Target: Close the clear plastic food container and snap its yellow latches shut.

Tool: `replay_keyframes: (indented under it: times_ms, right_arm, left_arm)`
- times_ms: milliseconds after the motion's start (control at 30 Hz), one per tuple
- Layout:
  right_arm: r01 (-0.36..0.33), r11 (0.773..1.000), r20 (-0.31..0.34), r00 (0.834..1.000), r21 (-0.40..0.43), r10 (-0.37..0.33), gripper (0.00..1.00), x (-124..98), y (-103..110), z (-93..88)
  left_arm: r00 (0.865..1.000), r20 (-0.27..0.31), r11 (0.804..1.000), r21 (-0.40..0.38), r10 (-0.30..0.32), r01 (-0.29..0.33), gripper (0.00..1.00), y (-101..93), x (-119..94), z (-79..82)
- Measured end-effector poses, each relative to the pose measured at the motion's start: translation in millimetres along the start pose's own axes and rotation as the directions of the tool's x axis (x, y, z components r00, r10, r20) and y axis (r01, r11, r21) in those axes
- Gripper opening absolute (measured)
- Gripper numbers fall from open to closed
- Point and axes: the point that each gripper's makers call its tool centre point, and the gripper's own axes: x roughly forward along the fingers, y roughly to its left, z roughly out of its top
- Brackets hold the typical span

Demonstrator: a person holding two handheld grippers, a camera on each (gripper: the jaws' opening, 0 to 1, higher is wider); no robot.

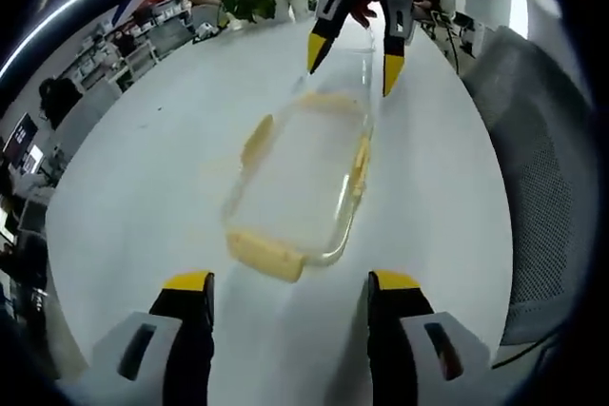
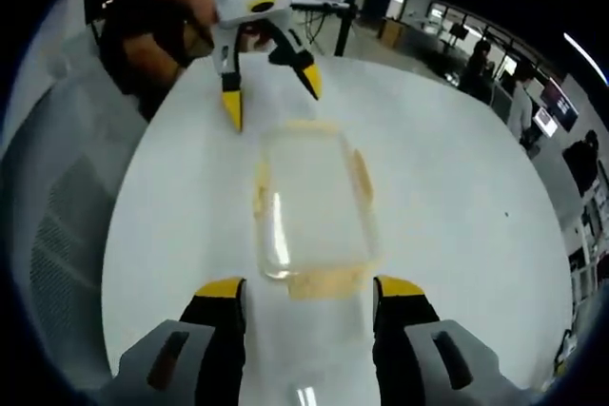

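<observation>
The clear rectangular plastic food container [image 1: 300, 187] with pale yellow latches lies flat on the round white table [image 1: 143, 168], lengthwise between the two grippers. In the left gripper view the left gripper [image 1: 290, 292] has its yellow-tipped fingers spread wide and empty, the near end latch [image 1: 266, 254] lying just ahead of the tips and between them. The right gripper [image 2: 309, 297] is likewise spread and empty, its fingertips flanking the opposite end latch [image 2: 324, 282], which sits just ahead of them. The lid seems already seated on the box, though its clearness makes that hard to confirm, so the step in hand looks like the approach to the end latches. Next, each gripper would likely need to lower a fingertip onto its end latch and press it down against the container wall, then deal with the side latches [image 2: 361, 178].
</observation>
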Motion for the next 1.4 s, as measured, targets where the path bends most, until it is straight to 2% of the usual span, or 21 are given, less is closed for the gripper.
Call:
replay_keyframes:
  times_ms: [333,433,533,933,1200,1267,1333,1400]
  right_arm:
    - [-0.039,0.998,-0.059,0.998,-0.047,0.036,0.52,11,-3,-1.8]
    - [-0.049,0.998,-0.066,0.997,-0.047,0.046,0.51,14,-5,-1.5]
    - [-0.062,0.997,-0.081,0.995,-0.042,0.059,0.51,17,-5,-3.6]
    - [-0.095,0.995,-0.122,0.988,-0.015,0.092,0.51,21,-12,-14.0]
    - [-0.116,0.993,-0.132,0.985,-0.017,0.113,0.49,24,-13,-18.4]
    - [-0.115,0.993,-0.133,0.985,-0.018,0.112,0.49,24,-15,-17.8]
    - [-0.115,0.993,-0.134,0.985,-0.020,0.111,0.48,24,-16,-17.7]
    - [-0.118,0.992,-0.140,0.984,-0.032,0.113,0.46,25,-16,-17.7]
  left_arm:
    - [0.998,-0.033,0.993,0.098,-0.057,0.060,0.64,7.8,8,5.5]
    - [0.996,-0.051,0.990,0.118,-0.077,0.083,0.58,10.7,9,6.4]
    - [0.993,-0.063,0.983,0.145,-0.101,0.109,0.58,12.6,11,8.2]
    - [0.980,-0.110,0.969,0.163,-0.167,0.184,0.57,17.4,23,6.4]
    - [0.972,-0.114,0.961,0.166,-0.205,0.222,0.55,17.5,25,9.1]
    - [0.969,-0.117,0.959,0.161,-0.217,0.235,0.53,17.1,26,9.6]
    - [0.960,-0.125,0.952,0.148,-0.249,0.266,0.46,13.2,27,9.0]
    - [0.960,-0.120,0.952,0.148,-0.252,0.268,0.45,13.8,28,10.1]
